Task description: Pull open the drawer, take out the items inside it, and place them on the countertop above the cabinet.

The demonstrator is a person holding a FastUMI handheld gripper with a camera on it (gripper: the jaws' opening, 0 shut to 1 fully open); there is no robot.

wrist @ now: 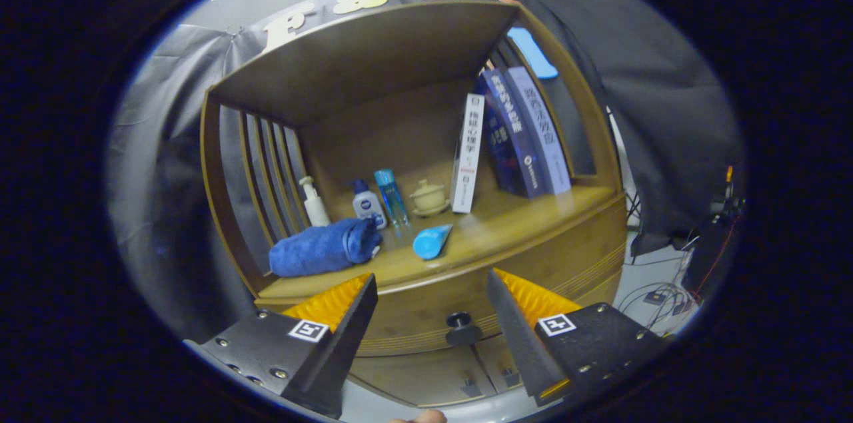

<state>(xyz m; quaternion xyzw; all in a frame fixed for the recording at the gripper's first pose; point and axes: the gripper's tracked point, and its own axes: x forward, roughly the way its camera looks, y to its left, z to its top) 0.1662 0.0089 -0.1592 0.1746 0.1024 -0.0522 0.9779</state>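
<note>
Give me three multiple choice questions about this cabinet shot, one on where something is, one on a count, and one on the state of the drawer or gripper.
1. Where does the drawer knob sit relative to the gripper?
A. Between the fingers, just ahead
B. Beyond the books
C. On top of the rolled blue towel

2. How many books stand on the countertop?
A. One
B. Three
C. Six

3. What state is the drawer in?
A. Pulled fully out
B. Removed and set on the countertop
C. Closed, fingers open and not gripping the knob

Answers:
1 A, the knob shows in the gap between the open fingers.
2 B, one white and two blue spines stand upright or leaning by the right side.
3 C, the drawer front lies flush with the cabinet.
</note>
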